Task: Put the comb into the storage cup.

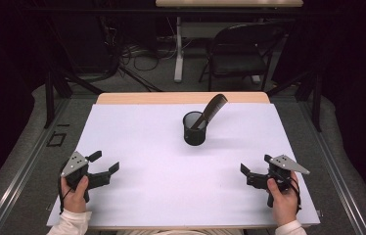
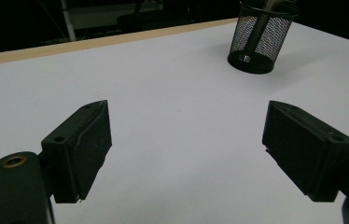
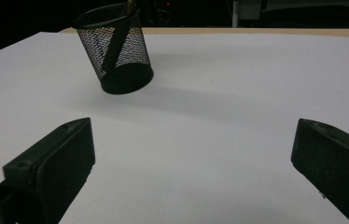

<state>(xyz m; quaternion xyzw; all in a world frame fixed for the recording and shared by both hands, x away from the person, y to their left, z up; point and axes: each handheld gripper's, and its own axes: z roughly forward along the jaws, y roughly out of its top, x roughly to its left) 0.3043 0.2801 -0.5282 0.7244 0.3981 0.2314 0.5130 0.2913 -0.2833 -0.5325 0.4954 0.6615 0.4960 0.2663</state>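
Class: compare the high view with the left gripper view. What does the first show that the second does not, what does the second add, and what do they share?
High view alone: both hands, the left gripper and the right gripper, each with jaws open and nothing between them, the comb's toothed end leaning out of the cup, and a folding chair behind the table. Left gripper view alone: the cup's mesh wall up close and the inner faces of that gripper's jaws. Shared: the black mesh cup standing upright on the white table.

Dim lab: floor cables, folding chair.
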